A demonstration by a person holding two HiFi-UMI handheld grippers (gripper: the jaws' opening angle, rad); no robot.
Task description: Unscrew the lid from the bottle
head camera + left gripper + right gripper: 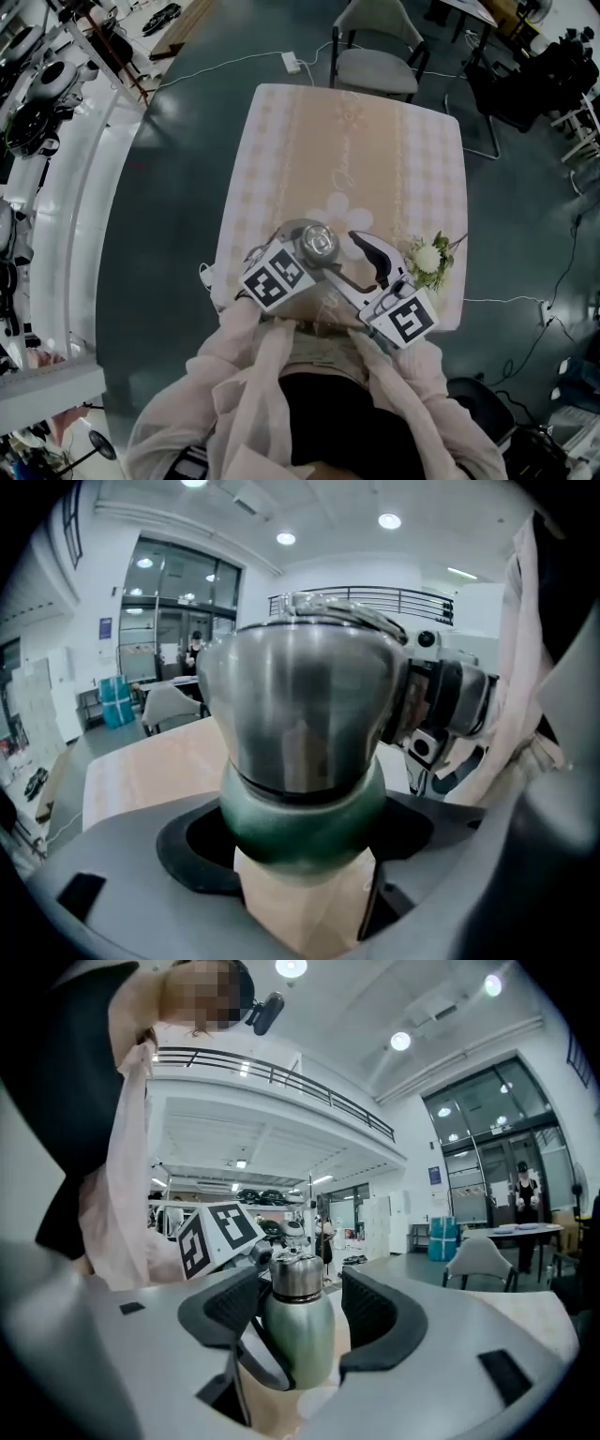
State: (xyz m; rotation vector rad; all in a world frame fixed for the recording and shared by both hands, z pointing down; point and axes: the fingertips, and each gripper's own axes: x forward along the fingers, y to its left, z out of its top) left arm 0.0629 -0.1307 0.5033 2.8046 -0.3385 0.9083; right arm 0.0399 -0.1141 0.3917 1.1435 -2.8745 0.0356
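The green metal bottle (302, 1340) is upright near the middle of the table's near edge, above the beige checked tablecloth (356, 141). Whether its base rests on the cloth, no view shows. Its rounded steel lid (317, 244) is on, so whatever is inside is out of sight.

Left gripper (300, 841) has it low down, both jaws wrapped round the green body and clamped on it. Over to the right gripper (302, 1307), which is up at the top with its jaws spread wide. The lid sits between the ribbed black pads (375, 1312) with a gap on each side, nothing touching.

Toward the table's near right corner lies a white flower with green leaves (428, 256), apart from both tools. A grey chair (375, 56) stands at the far edge.
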